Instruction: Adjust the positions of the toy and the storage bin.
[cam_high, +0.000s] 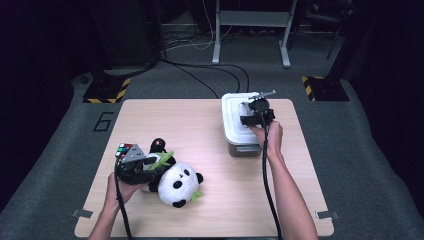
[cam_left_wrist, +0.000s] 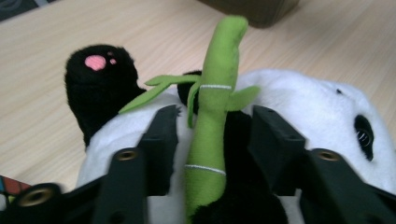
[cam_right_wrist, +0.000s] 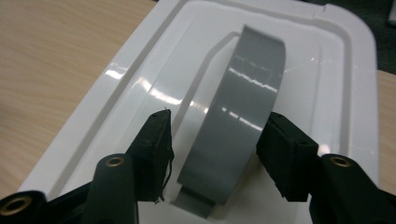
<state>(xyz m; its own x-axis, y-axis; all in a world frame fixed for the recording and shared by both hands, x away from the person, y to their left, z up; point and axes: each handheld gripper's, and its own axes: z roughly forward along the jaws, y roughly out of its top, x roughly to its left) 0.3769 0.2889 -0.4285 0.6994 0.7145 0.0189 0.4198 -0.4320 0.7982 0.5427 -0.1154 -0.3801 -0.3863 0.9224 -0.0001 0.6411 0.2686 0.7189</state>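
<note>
Panda plush (cam_high: 176, 184): lies on the wooden table (cam_high: 215, 210) at the person's left, black-and-white, with the left gripper (cam_high: 159, 164) over its body.
Bamboo stalk (cam_left_wrist: 215, 100): green felt, sewn to the panda, stands straight up between the two left jaws in the left gripper view, a leaf spreading toward each jaw.
Left jaws: parted, one on each side of the bamboo stalk, a visible gap on both sides; the pads do not press on it, so the grip is released.
Black paw (cam_left_wrist: 100, 79): beyond the left-hand jaw in the left gripper view, pink pad facing up, resting on the table.
Panda's face (cam_left_wrist: 359, 130): just past the right-hand jaw in that same view, one dark eye patch showing.
Puzzle cube (cam_high: 123, 149): coloured, just beside the left gripper on its far side.
Right gripper (cam_high: 257, 114): held over the white lid (cam_right_wrist: 327, 93) of the storage box (cam_high: 243, 147) at the table's far right.
Grey tape roll (cam_right_wrist: 240, 121): stands on edge on the lid, running lengthwise between the right jaws.
Right jaws: spread around the roll; the right-hand pad sits against or just beside its face, the left-hand pad stands clear of it, so nothing is clamped.
Lid: glossy, ridged, lies flat beneath both right jaws and reaches well beyond them.
</note>
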